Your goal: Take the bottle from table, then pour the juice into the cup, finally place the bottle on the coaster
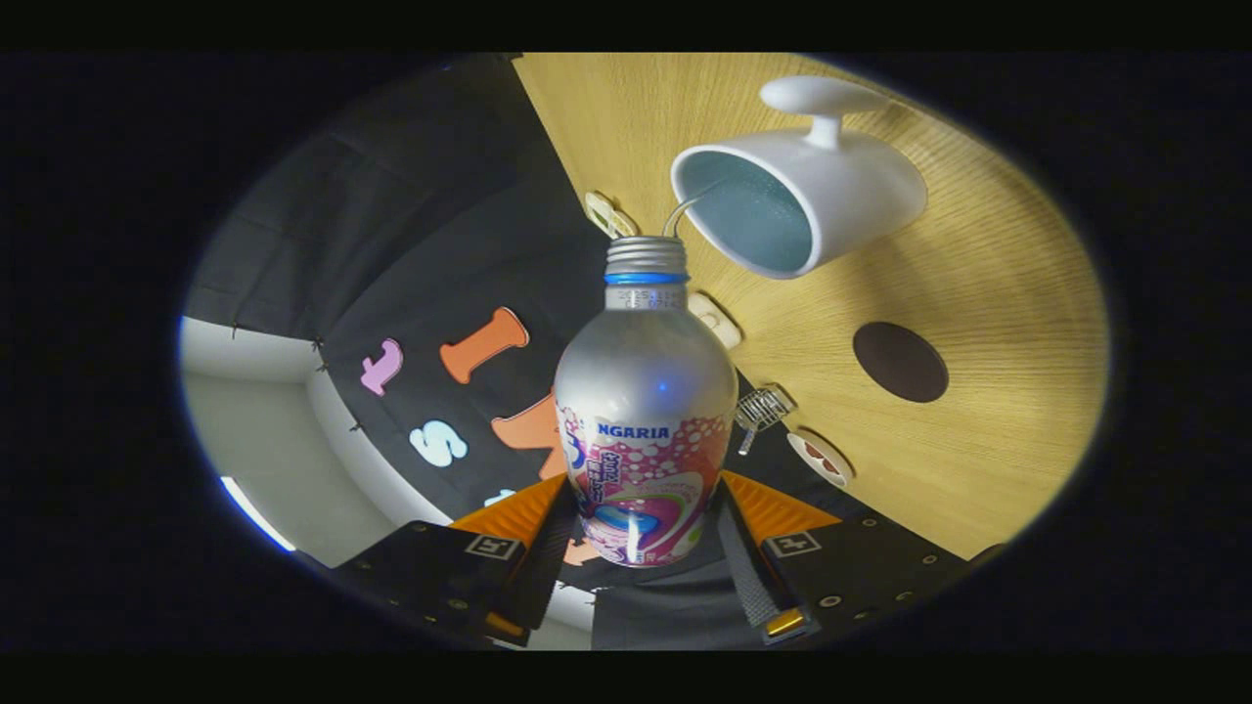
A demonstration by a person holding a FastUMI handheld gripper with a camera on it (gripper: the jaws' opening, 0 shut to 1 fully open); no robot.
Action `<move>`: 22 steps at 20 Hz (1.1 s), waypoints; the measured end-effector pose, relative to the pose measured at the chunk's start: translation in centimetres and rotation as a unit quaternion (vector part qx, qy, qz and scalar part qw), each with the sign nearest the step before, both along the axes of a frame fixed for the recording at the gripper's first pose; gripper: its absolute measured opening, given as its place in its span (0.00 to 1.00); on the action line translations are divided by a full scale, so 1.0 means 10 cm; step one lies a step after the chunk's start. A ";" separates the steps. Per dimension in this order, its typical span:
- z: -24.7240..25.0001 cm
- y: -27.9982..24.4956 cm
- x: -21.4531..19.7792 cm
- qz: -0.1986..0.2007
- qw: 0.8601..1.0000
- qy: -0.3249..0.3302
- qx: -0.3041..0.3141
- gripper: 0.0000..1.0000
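Wooden table (pixel 978 293) | gripper (pixel 646 528) clamps bottle (pixel 646 411) between fingers | cup (pixel 812 196) beyond

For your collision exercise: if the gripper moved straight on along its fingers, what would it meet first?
The gripper is shut on the silver metal bottle. Just beyond the bottle's mouth lies the rim of the white ceramic cup, probably met first, though depth is unclear.

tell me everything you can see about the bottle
The bottle is a rounded silver metal one with a threaded, uncapped neck, a blue ring below the thread and a pink, bubbly label. The gripper is shut on its lower body. It is tipped toward the white cup, a thin stream running from its mouth into it.
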State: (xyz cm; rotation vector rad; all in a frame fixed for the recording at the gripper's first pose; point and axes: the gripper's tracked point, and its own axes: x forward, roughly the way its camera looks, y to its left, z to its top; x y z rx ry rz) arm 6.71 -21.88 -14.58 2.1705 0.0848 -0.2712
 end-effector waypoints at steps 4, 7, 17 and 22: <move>0.04 -0.01 -0.02 -0.006 1.000 -0.004 0.008 0.76; 0.04 -0.01 -0.02 -0.004 1.000 -0.003 0.009 0.76; 0.07 -0.02 -0.02 -0.006 0.999 -0.006 0.032 0.76; 0.13 -0.04 -0.05 -0.014 0.999 -0.009 0.048 0.76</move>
